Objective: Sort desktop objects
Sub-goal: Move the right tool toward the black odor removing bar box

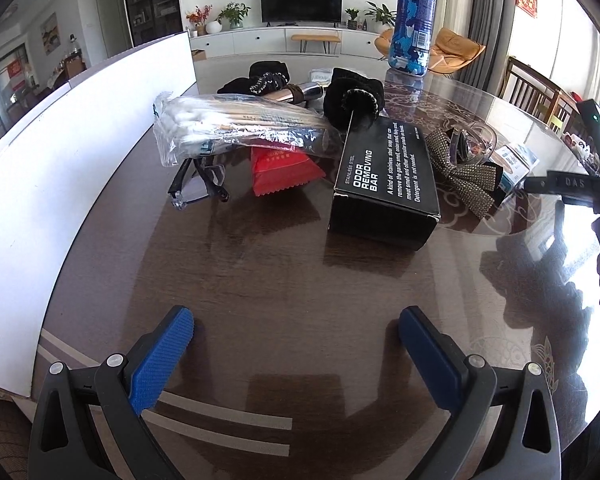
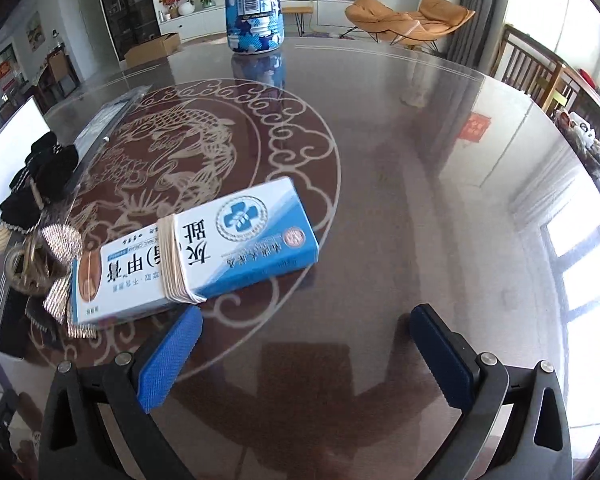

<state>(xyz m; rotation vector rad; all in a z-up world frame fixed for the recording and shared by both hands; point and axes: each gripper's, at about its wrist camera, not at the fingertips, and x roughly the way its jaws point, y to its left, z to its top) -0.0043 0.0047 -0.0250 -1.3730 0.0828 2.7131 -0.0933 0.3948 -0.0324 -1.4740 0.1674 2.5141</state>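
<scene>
My left gripper [image 1: 296,322] is open and empty above the dark glass table, short of a pile of objects. The pile holds a black "Odor Removing Bar" box [image 1: 384,172], a clear bag of sticks [image 1: 236,128], a red packet [image 1: 282,170], glasses [image 1: 198,184], black scrunchies [image 1: 354,98] and a glittery bow [image 1: 460,172]. My right gripper [image 2: 306,322] is open and empty. A blue-and-white medicine box [image 2: 192,248] bound with rubber bands lies just ahead of its left fingertip [image 2: 180,334]. The bow [image 2: 58,256] sits left of it.
A blue camouflage can [image 1: 414,20] stands at the table's far side; it also shows in the right wrist view [image 2: 254,4]. A white board [image 1: 60,152] runs along the left. The right hand-held gripper [image 1: 592,184] shows at the right edge. Chairs stand beyond the table.
</scene>
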